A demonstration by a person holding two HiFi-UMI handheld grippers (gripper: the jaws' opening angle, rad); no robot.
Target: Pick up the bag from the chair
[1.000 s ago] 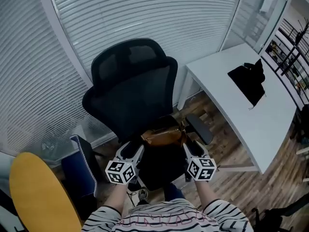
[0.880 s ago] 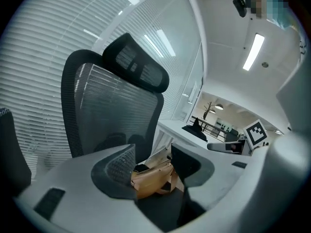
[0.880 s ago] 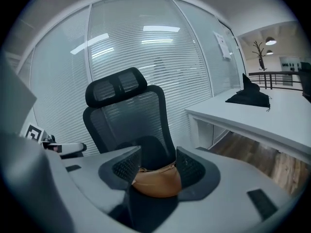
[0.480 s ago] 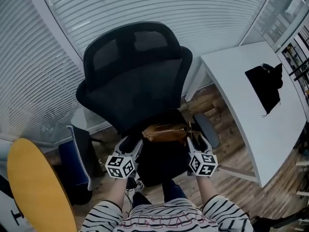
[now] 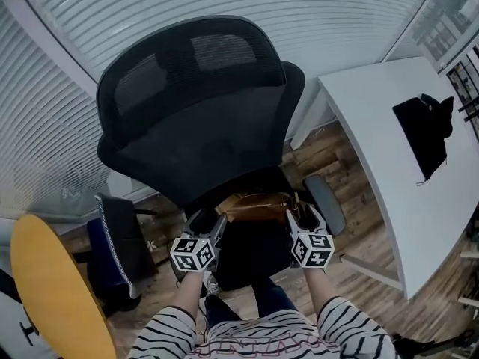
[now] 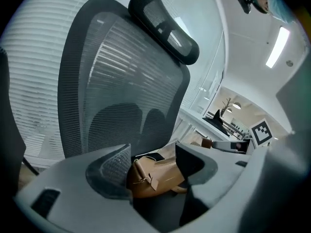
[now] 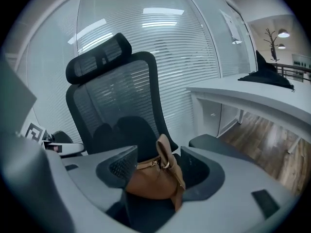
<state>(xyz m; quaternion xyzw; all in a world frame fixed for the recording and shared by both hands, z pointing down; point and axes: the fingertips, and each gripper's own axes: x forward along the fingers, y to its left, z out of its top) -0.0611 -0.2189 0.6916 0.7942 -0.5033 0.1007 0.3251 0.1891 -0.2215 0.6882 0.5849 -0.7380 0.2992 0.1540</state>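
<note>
A small brown leather bag (image 5: 258, 204) lies on the seat of a black mesh office chair (image 5: 202, 118), against the foot of the backrest. My left gripper (image 5: 212, 226) is at the bag's left end and my right gripper (image 5: 299, 218) at its right end, both just in front of it. In the left gripper view the bag (image 6: 155, 176) shows in the gap of the open left gripper (image 6: 154, 159). The right gripper view has the bag (image 7: 148, 183), strap up, between the spread jaws of the open right gripper (image 7: 159, 161). Neither pair of jaws is closed on it.
The chair's right armrest (image 5: 327, 203) sits just beyond my right gripper. A white desk (image 5: 374, 126) with a black object (image 5: 428, 135) on it stands to the right. A dark bag (image 5: 112, 249) and a yellow round top (image 5: 52, 290) are at the lower left. Window blinds run behind the chair.
The view has shifted so the chair looms larger and more central. Both grippers keep their places at the two ends of the bag, edged slightly closer to it.
</note>
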